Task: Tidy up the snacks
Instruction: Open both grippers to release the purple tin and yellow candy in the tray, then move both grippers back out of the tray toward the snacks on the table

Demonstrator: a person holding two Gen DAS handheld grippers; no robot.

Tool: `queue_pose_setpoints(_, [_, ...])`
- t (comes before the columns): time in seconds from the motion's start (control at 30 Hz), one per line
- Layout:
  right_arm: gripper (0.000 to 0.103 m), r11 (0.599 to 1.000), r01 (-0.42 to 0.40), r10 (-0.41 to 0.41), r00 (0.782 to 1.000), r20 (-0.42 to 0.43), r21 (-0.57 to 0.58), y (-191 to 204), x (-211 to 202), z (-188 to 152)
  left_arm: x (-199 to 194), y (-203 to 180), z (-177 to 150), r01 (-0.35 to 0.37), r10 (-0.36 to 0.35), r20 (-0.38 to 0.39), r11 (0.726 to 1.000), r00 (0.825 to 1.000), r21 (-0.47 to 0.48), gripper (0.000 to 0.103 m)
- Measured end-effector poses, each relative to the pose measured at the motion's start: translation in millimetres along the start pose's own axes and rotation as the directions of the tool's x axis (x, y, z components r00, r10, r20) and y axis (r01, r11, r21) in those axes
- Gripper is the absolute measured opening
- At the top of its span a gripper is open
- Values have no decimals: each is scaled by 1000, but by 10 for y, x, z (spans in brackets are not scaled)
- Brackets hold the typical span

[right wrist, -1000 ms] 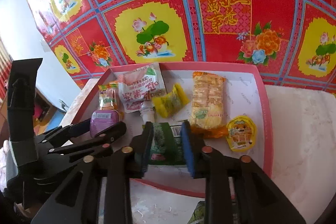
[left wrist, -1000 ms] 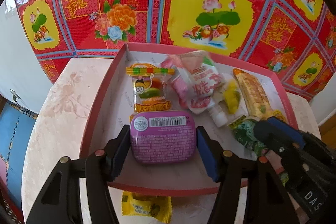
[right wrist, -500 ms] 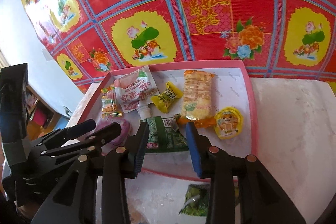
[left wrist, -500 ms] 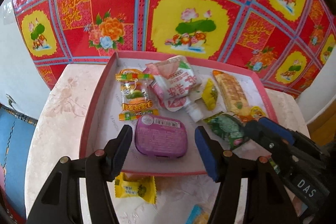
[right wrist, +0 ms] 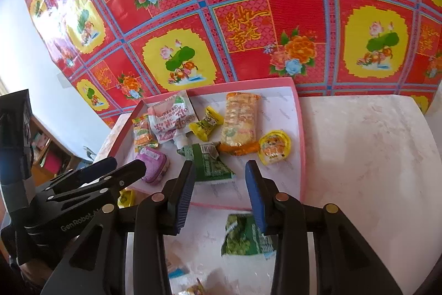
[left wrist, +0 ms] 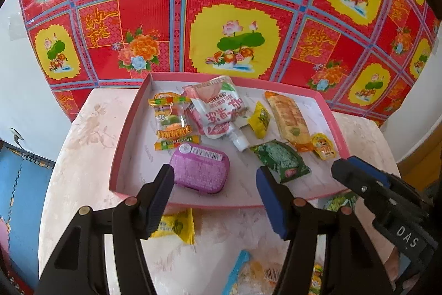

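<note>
Purple tin (left wrist: pixel 199 168) lying label-up in pink tray (left wrist: pixel 125 140), at 11 o'clock from green packet (left wrist: pixel 280 160). Left tool (left wrist: pixel 215 196) and right tool (right wrist: pixel 219 191) both gaping empty, having released these and backed off toward the surface (right wrist: pixel 370 145).

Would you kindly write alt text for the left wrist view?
The open left claw hovers at the near edge of a pink tray holding a purple tin, a green packet and other snacks. A yellow packet lies outside on the table.
</note>
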State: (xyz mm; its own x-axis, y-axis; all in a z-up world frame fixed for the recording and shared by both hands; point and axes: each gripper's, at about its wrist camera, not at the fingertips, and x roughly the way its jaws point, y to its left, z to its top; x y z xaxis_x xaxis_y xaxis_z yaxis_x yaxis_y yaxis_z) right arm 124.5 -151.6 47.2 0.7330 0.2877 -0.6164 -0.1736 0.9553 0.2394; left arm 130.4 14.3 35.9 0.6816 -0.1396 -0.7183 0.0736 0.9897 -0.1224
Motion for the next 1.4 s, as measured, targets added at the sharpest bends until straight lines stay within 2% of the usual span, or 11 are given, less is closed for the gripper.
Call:
queue_pose_setpoints(0.6, [39,999,10,-9,1000,-3,35,-168,-255,-304,-196,-61,-244,-2,3,-38,1000,999,22,65])
queue_pose_setpoints(1.4, [39,999,23,-20,997,-75,41,-274,-474,-739,-422,-52,-518,77,-74,-113,997,991,25,65])
